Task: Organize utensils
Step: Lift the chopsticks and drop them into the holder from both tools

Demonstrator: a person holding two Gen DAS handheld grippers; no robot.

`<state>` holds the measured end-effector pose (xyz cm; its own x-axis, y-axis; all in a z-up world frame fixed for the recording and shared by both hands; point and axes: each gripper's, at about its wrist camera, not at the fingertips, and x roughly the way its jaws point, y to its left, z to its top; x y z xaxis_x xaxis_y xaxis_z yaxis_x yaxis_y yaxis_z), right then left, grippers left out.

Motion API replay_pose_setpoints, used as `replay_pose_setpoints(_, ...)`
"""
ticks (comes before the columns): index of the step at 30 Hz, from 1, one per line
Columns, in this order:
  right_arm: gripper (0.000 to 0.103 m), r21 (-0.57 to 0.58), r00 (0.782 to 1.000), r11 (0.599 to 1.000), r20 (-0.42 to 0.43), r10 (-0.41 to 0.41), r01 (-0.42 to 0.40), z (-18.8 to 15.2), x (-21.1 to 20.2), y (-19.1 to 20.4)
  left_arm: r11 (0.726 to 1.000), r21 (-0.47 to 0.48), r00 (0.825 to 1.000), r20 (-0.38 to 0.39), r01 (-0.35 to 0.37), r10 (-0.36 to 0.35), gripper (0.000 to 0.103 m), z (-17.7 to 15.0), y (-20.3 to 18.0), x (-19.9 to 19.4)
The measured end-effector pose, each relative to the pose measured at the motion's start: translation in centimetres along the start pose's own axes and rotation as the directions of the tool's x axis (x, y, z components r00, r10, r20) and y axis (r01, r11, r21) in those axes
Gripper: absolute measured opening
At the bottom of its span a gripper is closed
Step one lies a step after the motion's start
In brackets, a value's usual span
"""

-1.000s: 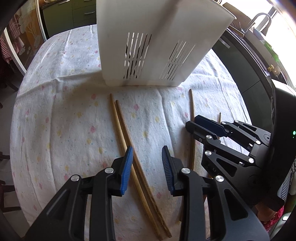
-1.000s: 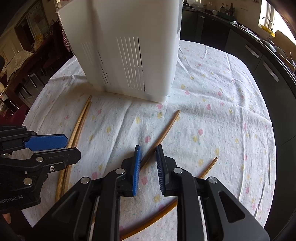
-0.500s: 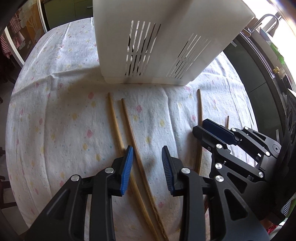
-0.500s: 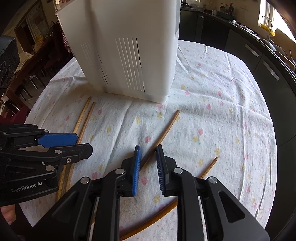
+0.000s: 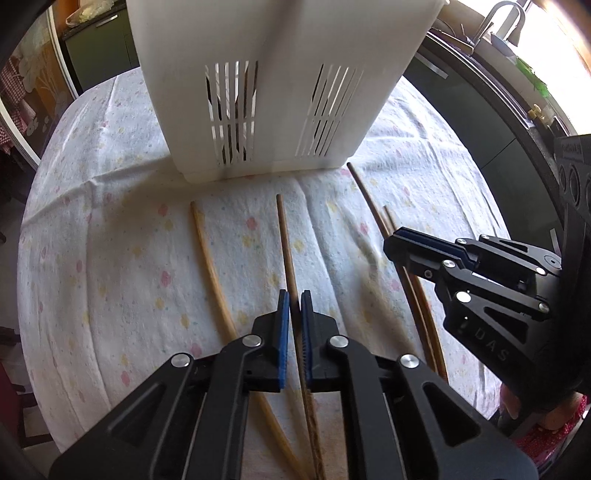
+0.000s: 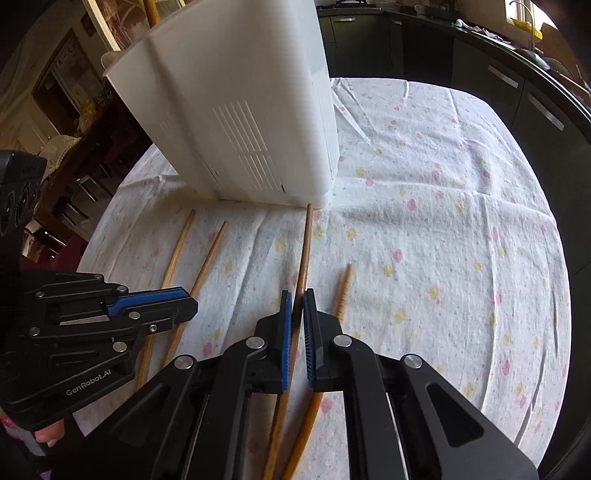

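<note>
Dark kitchen cabinets [image 6: 491,70] curve round the far side of a round table under a white tablecloth [image 6: 443,206] dotted with pink and yellow flowers, creased in long folds. Daylight pours in by a tap [image 5: 504,14] at a window; on the other side, dining chairs [image 6: 88,192] stand in shade. A white slotted utensil basket [image 5: 273,88] stands upright at the middle of the cloth. Four wooden chopsticks lie in front of it, pointing toward its base. The left gripper [image 5: 294,301] is closed on one chopstick [image 5: 286,240], pads pinching its shaft; a paler chopstick [image 5: 208,258] lies apart to its left. The right gripper [image 6: 297,299] is clamped on a curved chopstick [image 6: 304,243] whose far tip lies at the basket's corner, and a shorter chopstick [image 6: 343,291] lies just beside it on the cloth.
</note>
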<state>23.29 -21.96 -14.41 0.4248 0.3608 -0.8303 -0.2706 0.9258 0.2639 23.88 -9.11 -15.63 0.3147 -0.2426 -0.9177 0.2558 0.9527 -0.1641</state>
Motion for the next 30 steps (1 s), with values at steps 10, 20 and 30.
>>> replay_pose_setpoints(10,0.006,0.064,0.982,0.987,0.131,0.138,-0.147,-0.8,-5.7,-1.7,0.999,0.035,0.989,0.141,0.029,-0.033,0.005,-0.7,-0.3,-6.0)
replay_pose_setpoints(20,0.006,0.014,0.957,0.983,0.232,0.173,-0.181,-2.0,-10.8,0.0,0.997,0.062,0.974,0.218,0.045,-0.057,0.005,-2.1,-0.4,-10.9)
replay_pose_setpoints(30,0.001,-0.064,0.928,0.983,0.325,0.181,-0.17,-0.8,-16.6,2.3,0.995,0.098,0.949,0.309,0.034,-0.063,0.005,-1.7,-0.9,-15.7)
